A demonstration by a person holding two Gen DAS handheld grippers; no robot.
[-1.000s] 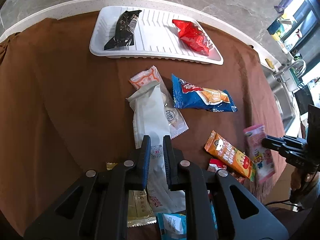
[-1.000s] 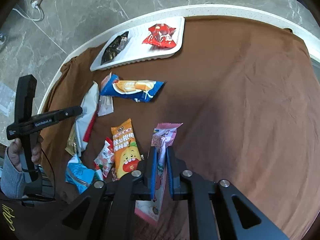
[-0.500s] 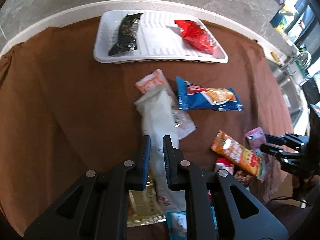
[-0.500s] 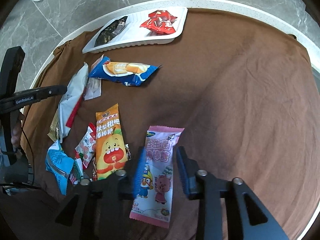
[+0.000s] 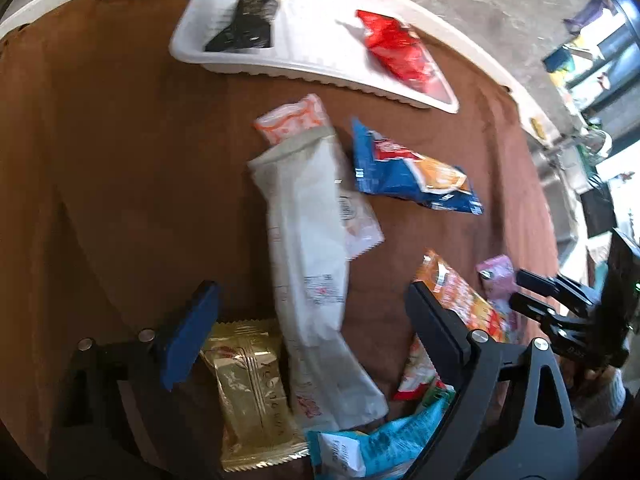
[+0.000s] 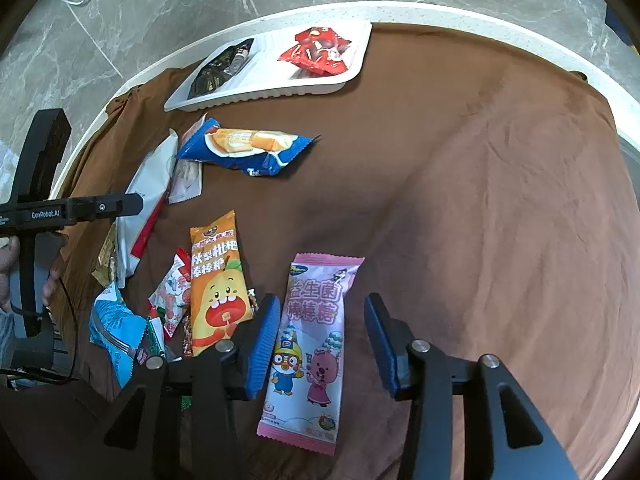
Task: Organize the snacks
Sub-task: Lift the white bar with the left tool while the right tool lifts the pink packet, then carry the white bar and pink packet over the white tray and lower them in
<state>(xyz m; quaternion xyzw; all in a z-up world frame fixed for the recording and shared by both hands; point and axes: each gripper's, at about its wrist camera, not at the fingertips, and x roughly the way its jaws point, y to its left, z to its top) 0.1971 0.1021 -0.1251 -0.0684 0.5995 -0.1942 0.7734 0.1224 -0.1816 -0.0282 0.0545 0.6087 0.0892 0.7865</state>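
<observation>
Both tools opening: left tool [image 5: 312, 320] straddles the limp white packet [image 5: 308, 264], right tool [image 6: 320, 336] the light, slippery pink packet [image 6: 312, 344]; we'd pinch mid-body.

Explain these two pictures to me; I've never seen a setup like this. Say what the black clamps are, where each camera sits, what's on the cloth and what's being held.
No robot: a person holds a two-finger clamp in each hand, with a camera on each looking along its fingers. One picture is from the left gripper, whose jaws are opening over a long white packet. The other is from the right gripper, opening around a pink lollipop packet lying flat. Neither grips anything. More snacks lie on the brown cloth; a black packet and a red packet sit in the white tray.
</observation>
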